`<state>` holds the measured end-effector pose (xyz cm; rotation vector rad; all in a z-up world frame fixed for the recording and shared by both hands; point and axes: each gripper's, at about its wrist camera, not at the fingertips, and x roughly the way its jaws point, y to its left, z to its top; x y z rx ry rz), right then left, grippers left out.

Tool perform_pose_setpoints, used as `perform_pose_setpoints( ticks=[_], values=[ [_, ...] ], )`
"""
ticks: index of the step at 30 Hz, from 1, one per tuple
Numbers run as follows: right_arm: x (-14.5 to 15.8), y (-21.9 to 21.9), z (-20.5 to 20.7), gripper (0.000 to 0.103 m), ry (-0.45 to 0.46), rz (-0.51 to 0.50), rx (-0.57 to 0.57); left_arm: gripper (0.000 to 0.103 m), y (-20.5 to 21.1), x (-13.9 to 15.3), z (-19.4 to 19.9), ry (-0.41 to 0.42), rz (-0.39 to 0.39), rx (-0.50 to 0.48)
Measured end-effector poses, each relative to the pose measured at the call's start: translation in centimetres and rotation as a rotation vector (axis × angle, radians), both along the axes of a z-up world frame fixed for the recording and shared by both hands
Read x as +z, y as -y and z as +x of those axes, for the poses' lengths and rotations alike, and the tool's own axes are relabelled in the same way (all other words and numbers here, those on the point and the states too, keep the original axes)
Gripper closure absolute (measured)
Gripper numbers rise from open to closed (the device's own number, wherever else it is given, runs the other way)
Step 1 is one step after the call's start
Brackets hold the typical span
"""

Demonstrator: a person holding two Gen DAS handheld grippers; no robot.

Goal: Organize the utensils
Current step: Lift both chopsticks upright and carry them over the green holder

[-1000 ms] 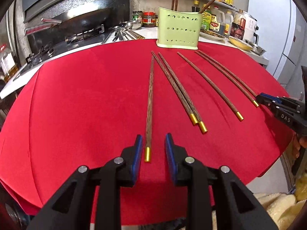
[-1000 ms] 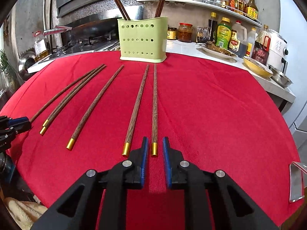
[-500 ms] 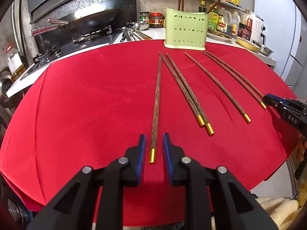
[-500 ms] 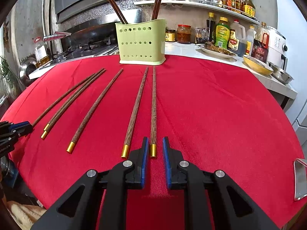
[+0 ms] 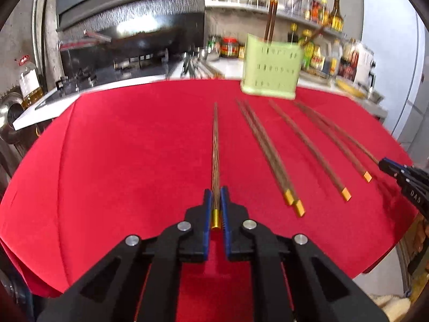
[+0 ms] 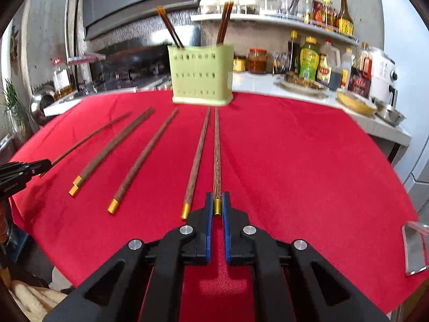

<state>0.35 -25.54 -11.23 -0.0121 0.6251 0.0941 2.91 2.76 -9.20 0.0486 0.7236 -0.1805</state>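
Red table [image 5: 120, 161] holds six chopsticks pointing at the green holder [image 6: 202, 76] at its far edge, long axes running straight away from both grippers. Left gripper [image 5: 216, 196] is pinched on the leftmost chopstick [image 5: 215, 145] at its gold-capped end; right gripper [image 6: 217, 200] is pinched on the rightmost chopstick [image 6: 216, 150] the same way. Can't tell if either end is lifted. The holder's blurry, so its compartments are hard to make out.
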Motion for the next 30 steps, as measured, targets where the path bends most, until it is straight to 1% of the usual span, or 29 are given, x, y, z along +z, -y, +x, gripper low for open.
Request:
perform_pose_setpoints(
  ticks=[3, 8, 12, 16, 19, 23, 26, 30],
  values=[
    [2.5, 0.4, -0.6, 0.096, 0.06, 0.022, -0.005, 0.096, 0.1, 2.1, -0.4, 0.07, -0.003, -0.012],
    [6.6, 0.7, -0.8, 0.096, 0.147, 0.039, -0.004, 0.096, 0.0, 6.2, -0.7, 0.167, -0.042, -0.049],
    [10.1, 0.5, -0.8, 0.096, 0.233, 0.026, 0.005, 0.096, -0.1, 9.9, -0.7, 0.258, -0.056, -0.061],
    [13.0, 0.2, -0.5, 0.096, 0.295, 0.011, 0.019, 0.096, -0.1, 13.0, -0.2, 0.327, -0.072, -0.06],
    [14.6, -0.1, -0.2, 0.096, 0.322, -0.005, 0.027, 0.096, 0.2, 14.4, 0.3, 0.351, -0.079, -0.064],
    [16.1, -0.1, 0.7, 0.096, 0.339, -0.017, 0.036, 0.096, 0.6, 15.5, 0.8, 0.362, -0.087, -0.083],
    [16.4, 0.0, 1.4, 0.096, 0.339, -0.016, 0.035, 0.096, 1.0, 15.7, 1.4, 0.356, -0.09, -0.101],
    [16.7, 0.4, 2.5, 0.096, 0.337, 0.002, 0.032, 0.096, 0.9, 15.9, 2.4, 0.358, -0.096, -0.101]
  ],
)
